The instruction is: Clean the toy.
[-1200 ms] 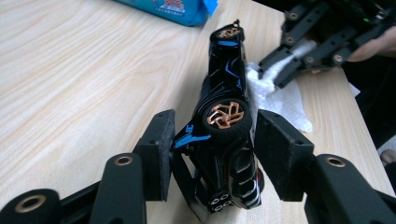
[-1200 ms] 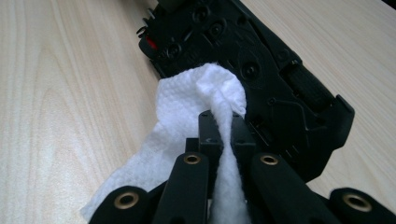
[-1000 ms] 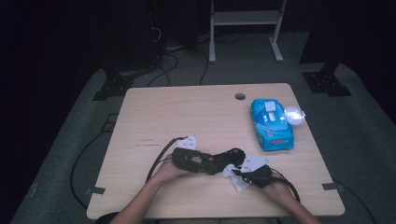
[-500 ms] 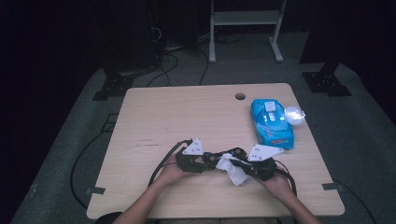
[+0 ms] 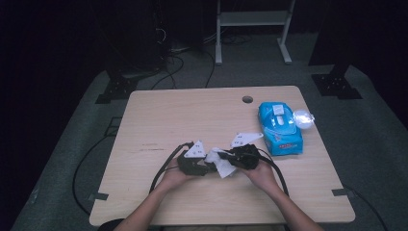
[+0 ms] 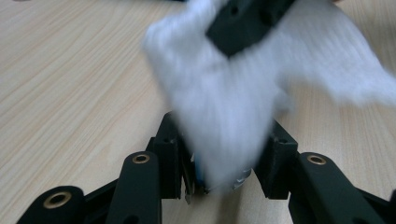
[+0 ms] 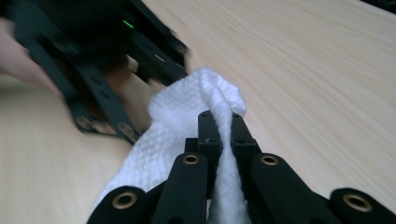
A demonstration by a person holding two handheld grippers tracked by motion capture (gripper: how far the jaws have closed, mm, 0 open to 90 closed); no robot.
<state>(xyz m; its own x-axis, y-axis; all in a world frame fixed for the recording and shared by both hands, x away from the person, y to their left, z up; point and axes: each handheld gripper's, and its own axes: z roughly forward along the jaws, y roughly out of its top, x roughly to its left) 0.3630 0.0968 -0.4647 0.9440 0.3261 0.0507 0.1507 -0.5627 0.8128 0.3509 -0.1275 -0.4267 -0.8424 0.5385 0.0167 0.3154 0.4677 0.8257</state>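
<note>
White, soft and waffle-textured: the wipe (image 5: 222, 163) is a crumpled sheet with a fine woven grid pressed into it, clearest in the right gripper view (image 7: 187, 126). It hangs between my two tongs, just above the desk (image 5: 192, 115), near the front edge and about midway across.

Right tongs (image 5: 239, 157): clenched on the wipe. In their own view (image 7: 219, 122) the black jaws stand almost together with a fold of the sheet pinched between them; the rest spills out to the left and below.

Left tongs (image 5: 204, 167): the jaws have just been closing, with the wipe between them. In their own view (image 6: 223, 161) the lower end of the sheet narrows into the gap and the pads press on it from both sides, so grasping the wipe too. That picture is blurred, so the weave is lost there. The other tongs' black tip sits on the sheet at the top of that view.

Desk: pale wood-grain laminate, matte, rectangular with rounded corners, and a small round hole (image 5: 247, 99) near the far edge.

Blue wipes pack (image 5: 279, 127): glossy soft plastic, oblong, lying flat to the right, well apart from the wipe. A clear, round plastic piece (image 5: 302, 118) lies just beside the pack.
</note>
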